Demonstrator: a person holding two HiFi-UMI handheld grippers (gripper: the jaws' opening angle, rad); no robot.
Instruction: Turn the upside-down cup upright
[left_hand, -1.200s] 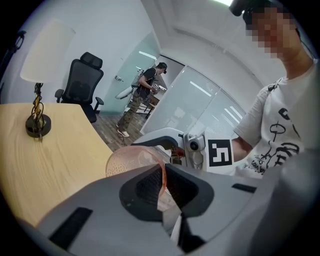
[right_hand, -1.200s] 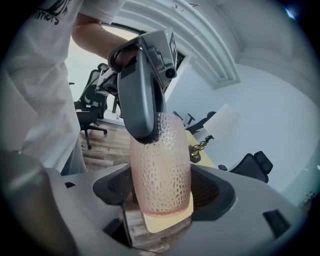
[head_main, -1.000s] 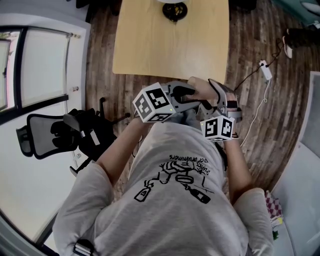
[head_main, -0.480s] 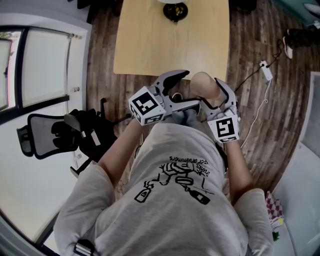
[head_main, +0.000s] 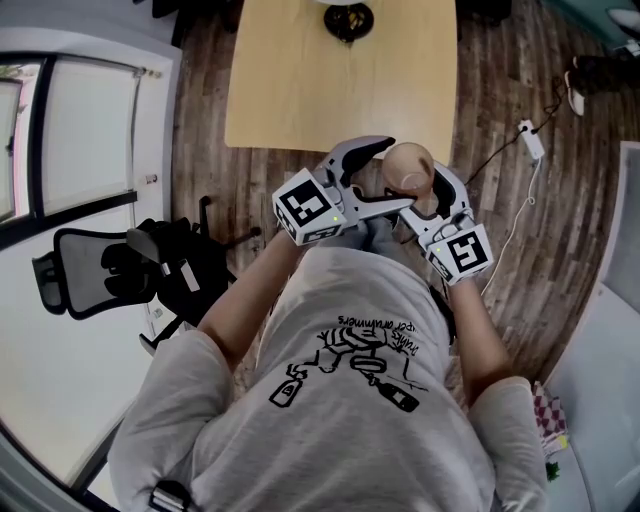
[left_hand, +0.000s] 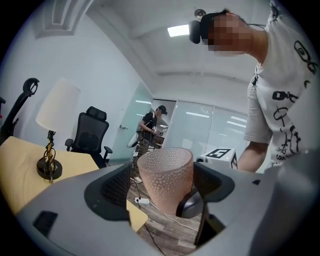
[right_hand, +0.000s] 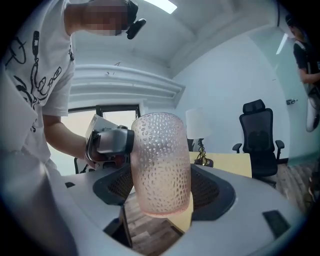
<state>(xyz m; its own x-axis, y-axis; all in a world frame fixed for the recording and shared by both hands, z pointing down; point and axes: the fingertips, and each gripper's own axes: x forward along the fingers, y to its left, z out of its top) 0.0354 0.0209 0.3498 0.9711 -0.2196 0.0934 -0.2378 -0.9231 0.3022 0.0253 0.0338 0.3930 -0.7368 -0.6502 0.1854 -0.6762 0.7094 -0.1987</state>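
Note:
A pink dimpled cup (head_main: 408, 170) hangs in the air in front of the person's chest, short of the table's near edge. My right gripper (head_main: 418, 195) is shut on its sides. In the right gripper view the cup (right_hand: 160, 165) fills the gap between the pads of the right gripper (right_hand: 162, 192). Seen from the left gripper, the cup (left_hand: 166, 177) stands wide end up. My left gripper (head_main: 372, 178) has just been opening. Its jaws now stand wide on either side of the cup without pressing on it.
A light wooden table (head_main: 340, 80) lies ahead, with a lamp on a black base (head_main: 349, 20) at its far edge. A black office chair (head_main: 100, 265) stands to the left. A power strip with cable (head_main: 530, 140) lies on the wood floor at right.
The left jaws, closed at the cup a second ago, have spread wide. The cup stays in the right gripper, which has rolled and risen; both grippers sit a little nearer the table.

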